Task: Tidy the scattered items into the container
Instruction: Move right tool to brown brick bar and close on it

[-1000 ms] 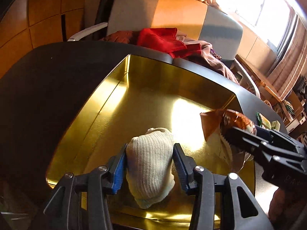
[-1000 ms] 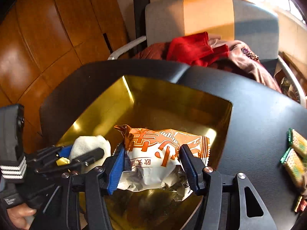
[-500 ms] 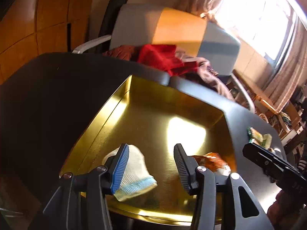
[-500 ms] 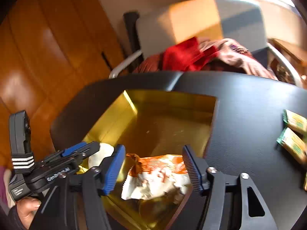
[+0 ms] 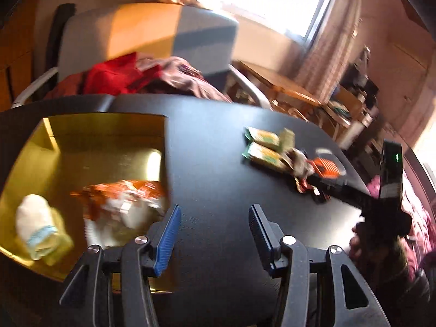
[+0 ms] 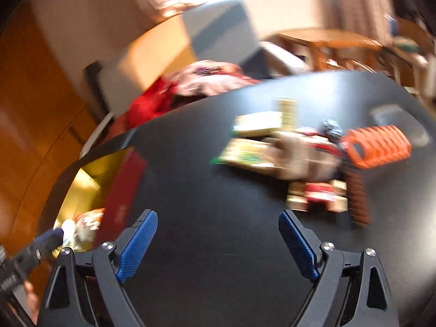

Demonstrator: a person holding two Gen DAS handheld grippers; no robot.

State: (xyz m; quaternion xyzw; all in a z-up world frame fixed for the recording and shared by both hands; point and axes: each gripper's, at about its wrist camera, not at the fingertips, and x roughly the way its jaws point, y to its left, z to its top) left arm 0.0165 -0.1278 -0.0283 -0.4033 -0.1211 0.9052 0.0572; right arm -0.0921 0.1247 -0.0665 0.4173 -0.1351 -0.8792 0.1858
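**Both jaws spread and empty over the black tabletop**

Left wrist view, going left to right. Lying far left of the jaws, inside the gold container point(image 5: 103, 147): a white sock point(image 5: 35, 223) with a pale blue cuff, near the container's left wall. Resting just right of it, still inside and close against the right wall: an orange-and-white snack bag point(image 5: 122, 204), blurred. Hovering over bare tabletop point(image 5: 212, 163) just right of the container's edge: the left gripper point(image 5: 215, 234), jaws spread wide with blue pads point(image 5: 167, 239) pinching nothing. Waiting ahead and to the right of the jaws: two green-and-yellow packets point(image 5: 264, 147) side by side, then a mixed clump ending in an orange ribbed item point(image 5: 327, 167). Reaching in from the far right toward that clump: the right gripper point(image 5: 321, 188), seen side-on.

Right wrist view, heavily blurred. Showing at far left of the jaws: the container's gold floor point(image 6: 84, 185) and red outer wall, with the bag and sock barely visible inside and the left gripper's tip beside them. Hanging over bare tabletop point(image 6: 218, 245): the right gripper point(image 6: 218, 242), jaws spread wide, gripping nothing. Lying ahead and right of the jaws, well apart from the container: green-and-yellow packets point(image 6: 250, 147), a small red-and-cream packet point(image 6: 318, 196), and the orange ribbed item point(image 6: 381, 147).

Sitting beyond the tabletop: a chair point(image 5: 152, 38) piled with red and brown clothes point(image 5: 130, 76).
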